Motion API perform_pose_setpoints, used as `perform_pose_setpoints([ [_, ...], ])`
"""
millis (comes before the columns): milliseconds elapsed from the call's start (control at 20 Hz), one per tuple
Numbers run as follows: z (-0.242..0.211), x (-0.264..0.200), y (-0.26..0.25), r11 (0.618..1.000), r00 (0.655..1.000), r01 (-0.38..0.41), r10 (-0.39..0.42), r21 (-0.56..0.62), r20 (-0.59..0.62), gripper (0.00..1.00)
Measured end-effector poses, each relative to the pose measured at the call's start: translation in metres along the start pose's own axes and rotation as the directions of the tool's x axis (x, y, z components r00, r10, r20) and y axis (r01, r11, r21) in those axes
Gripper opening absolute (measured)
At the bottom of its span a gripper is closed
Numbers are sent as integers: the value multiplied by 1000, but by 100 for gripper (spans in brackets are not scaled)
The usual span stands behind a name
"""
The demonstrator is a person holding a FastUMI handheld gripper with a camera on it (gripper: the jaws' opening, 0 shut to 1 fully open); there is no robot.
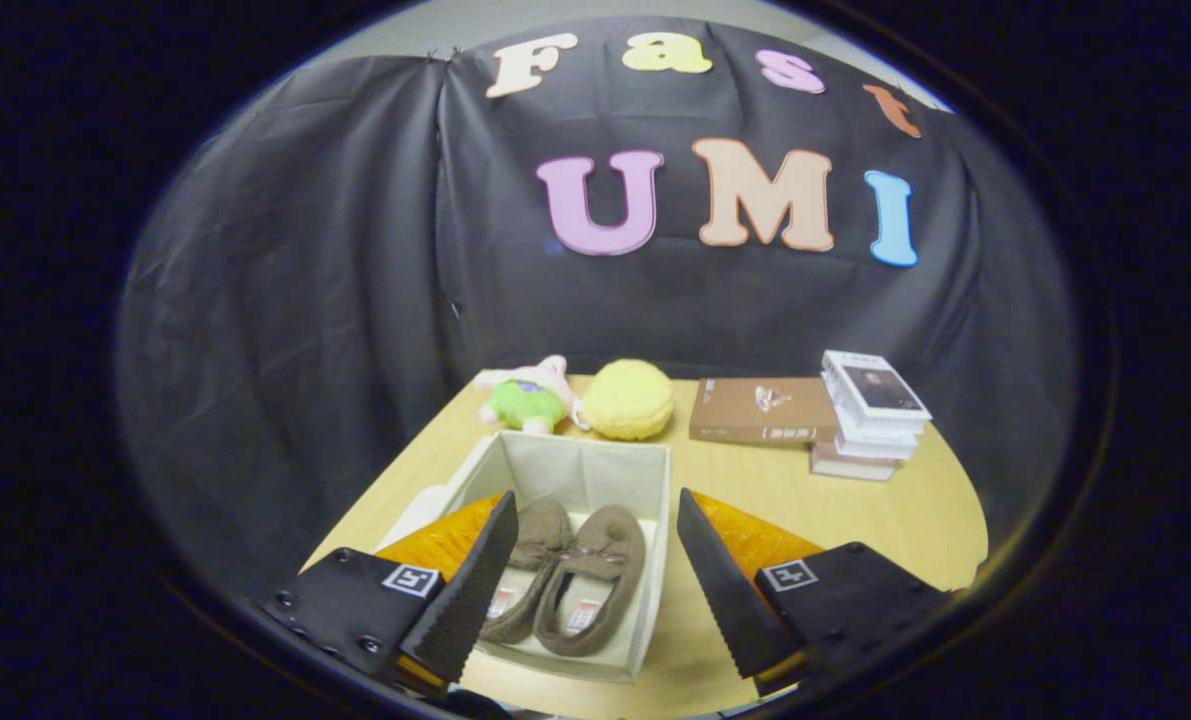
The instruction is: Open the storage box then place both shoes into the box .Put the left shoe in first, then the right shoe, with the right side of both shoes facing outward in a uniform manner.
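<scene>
Black cloth backs the desk (855, 500); the box (580, 470) stands open, both shoes (570, 580) side by side inside it. Gripper (595, 590) fingers spread, empty, above the box. Task looks finished.

Dim, even overhead light, soft shadows, strong fisheye bending and darkening toward the rim, centre sharp.

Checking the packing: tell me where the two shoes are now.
In the gripper view, both brown shoes lie side by side inside the open white storage box on the table, between the open gripper's spread fingers.
</scene>
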State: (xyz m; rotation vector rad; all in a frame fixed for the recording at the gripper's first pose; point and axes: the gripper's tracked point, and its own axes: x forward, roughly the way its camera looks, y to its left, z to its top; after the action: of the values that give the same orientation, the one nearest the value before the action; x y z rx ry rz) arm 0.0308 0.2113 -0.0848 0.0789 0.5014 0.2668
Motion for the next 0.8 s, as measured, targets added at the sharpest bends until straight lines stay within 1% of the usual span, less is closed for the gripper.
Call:
perform_pose_setpoints([
  [100, 17, -15, -20, 1000, 998, -5, 4, 14, 64, 100],
  [250, 34, -39, -58, 1000, 990, 9, -13, 22, 143, 100],
  [550, 35, -76, -152, 992, 970, 128, -128, 13, 209, 100],
  [700, 32, -95, -191, 981, 950, 193, -186, -4, 249, 100],
  [800, 31, -105, -213, 974, 936, 226, -219, 6, 276, 100],
])
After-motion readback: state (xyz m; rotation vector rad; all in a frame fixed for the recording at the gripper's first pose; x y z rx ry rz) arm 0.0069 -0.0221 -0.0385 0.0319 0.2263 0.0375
